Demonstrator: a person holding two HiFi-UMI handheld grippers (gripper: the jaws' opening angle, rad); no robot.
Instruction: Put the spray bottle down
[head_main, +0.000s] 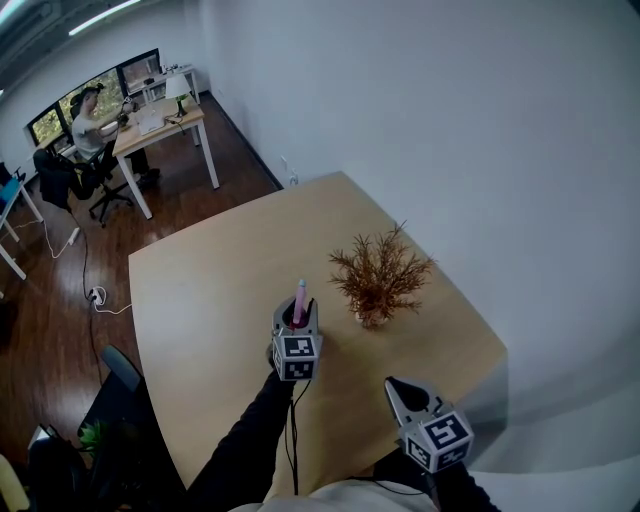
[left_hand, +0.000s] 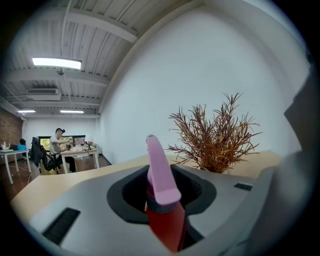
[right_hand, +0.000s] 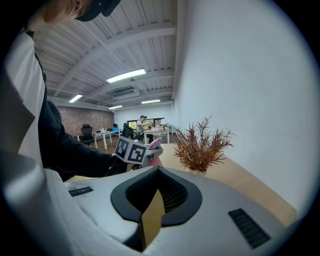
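Note:
A spray bottle with a pink head (head_main: 299, 299) and a red body (left_hand: 166, 224) stands upright between the jaws of my left gripper (head_main: 297, 322), which is shut on it over the middle of the wooden table (head_main: 210, 290). Whether its base touches the tabletop is hidden. In the right gripper view the pink head (right_hand: 154, 144) shows behind the left gripper's marker cube (right_hand: 130, 150). My right gripper (head_main: 404, 394) hovers by the table's near right edge, jaws together with nothing between them (right_hand: 151, 216).
A dried brown plant in a small pot (head_main: 378, 277) stands just right of the bottle, close to the white wall. A person sits at a desk (head_main: 92, 128) far back left. A dark chair (head_main: 118, 398) stands by the table's near left corner.

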